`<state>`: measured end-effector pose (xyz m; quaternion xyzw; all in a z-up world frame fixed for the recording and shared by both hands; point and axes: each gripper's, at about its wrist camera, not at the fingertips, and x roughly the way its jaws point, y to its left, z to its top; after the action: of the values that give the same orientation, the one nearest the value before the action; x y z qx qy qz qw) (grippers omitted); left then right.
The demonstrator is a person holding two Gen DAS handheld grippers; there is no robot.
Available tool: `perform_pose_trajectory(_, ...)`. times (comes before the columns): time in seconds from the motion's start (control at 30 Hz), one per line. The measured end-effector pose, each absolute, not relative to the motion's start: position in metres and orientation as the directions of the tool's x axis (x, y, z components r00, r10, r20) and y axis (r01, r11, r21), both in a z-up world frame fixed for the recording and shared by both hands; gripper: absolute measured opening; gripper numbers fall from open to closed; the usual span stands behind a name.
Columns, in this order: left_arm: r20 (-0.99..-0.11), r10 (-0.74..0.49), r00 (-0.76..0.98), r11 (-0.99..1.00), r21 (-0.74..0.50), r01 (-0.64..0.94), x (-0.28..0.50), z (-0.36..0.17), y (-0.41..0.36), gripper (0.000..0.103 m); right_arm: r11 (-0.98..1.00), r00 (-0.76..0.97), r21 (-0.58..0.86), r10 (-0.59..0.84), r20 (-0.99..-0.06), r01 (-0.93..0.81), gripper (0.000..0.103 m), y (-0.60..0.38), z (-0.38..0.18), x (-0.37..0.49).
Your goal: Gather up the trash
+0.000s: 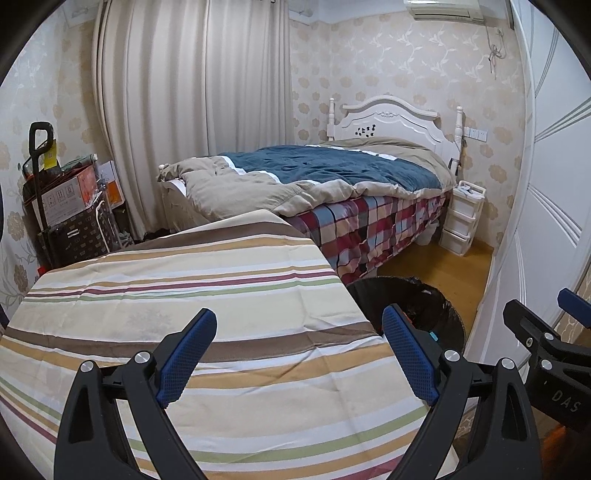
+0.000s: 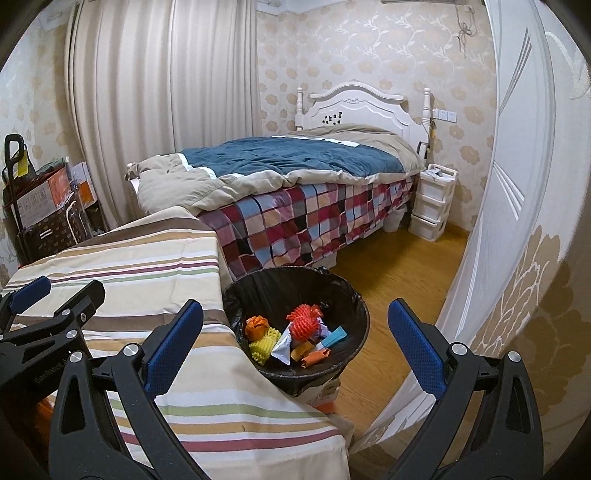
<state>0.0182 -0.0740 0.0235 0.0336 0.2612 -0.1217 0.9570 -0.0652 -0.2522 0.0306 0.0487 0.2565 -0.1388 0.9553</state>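
I see both grippers, left gripper (image 1: 299, 328) and right gripper (image 2: 295, 321), fingers apart, empty. Only right view shows trash (image 2: 295, 338) inside bin (image 2: 255, 291); left view hides it.

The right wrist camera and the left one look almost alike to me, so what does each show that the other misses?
Only the right wrist view looks into the trash bin and shows the trash inside it: a red foam net, a yellow foam piece, wrappers. Only the left shows the air conditioner. Both share the striped tablecloth, the bed, and both open grippers: left gripper, right gripper.
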Motion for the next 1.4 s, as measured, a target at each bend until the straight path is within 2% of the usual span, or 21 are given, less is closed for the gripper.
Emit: perform_pose_trajectory(1.4, -0.508, -0.218, 0.833, 0.968, -0.004, 0.251, 0.0184, 0.024, -0.0703, 0.091, 0.958, 0.83, 0.019, -0.239, -0.505, 0.288, 0.098, -0.2509, 0.0301, -0.0649)
